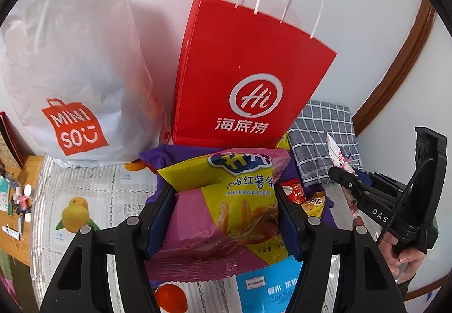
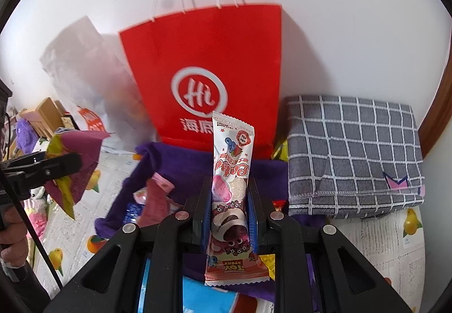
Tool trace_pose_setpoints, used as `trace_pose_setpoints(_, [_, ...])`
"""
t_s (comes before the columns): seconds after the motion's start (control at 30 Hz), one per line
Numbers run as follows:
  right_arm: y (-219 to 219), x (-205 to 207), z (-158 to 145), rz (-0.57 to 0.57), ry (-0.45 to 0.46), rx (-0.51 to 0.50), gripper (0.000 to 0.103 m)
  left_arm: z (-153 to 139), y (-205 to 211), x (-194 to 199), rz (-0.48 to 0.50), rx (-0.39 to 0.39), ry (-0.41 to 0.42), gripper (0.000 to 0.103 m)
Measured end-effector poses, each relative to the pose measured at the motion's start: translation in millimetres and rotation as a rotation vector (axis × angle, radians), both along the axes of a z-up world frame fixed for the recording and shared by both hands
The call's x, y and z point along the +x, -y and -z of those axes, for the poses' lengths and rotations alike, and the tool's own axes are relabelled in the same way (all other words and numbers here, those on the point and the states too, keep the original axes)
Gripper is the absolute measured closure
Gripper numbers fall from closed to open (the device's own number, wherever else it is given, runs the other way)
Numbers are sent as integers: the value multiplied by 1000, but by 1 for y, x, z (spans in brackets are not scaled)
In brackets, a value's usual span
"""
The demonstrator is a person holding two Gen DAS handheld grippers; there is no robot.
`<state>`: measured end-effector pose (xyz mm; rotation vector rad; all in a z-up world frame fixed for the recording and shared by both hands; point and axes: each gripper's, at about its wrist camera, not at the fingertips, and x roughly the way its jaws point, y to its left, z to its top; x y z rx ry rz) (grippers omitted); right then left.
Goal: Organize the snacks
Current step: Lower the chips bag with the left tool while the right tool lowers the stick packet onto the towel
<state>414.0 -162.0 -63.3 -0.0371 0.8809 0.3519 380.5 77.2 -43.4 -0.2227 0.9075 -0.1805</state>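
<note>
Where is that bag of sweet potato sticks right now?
The sweet potato sticks bag is clamped in the left gripper, held up over the purple cloth just in front of the red Haidilao paper bag.

We cannot see inside the red Haidilao bag (image 2: 214,64). The white Miniso bag (image 2: 93,78) blurs in the right wrist view. A blue packet (image 1: 271,287) is half-hidden beneath the sweet potato sticks bag (image 1: 226,200), its small print unreadable.
</note>
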Motion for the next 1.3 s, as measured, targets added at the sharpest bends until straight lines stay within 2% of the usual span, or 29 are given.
trace_pose_setpoints(0.3, [6,23,36,-4,-101,-5,81,15,-3,29,-16,6,-46,38])
trace_pose_setpoints(0.6, [-2,32,63,-38,-186,2,81,36,-8,45,-10,-44,-93,38])
trace_pose_setpoints(0.97, [-22,39,95,-76,-264,-56,81,67,-4,57,-8,-60,-167,39])
trace_pose_setpoints(1.17, [-23,44,109,-31,-277,-121,81,79,6,61,5,-78,-175,38])
trace_pose_setpoints(1.3, [-23,48,116,-10,-276,-151,81,94,19,64,33,-86,-207,38])
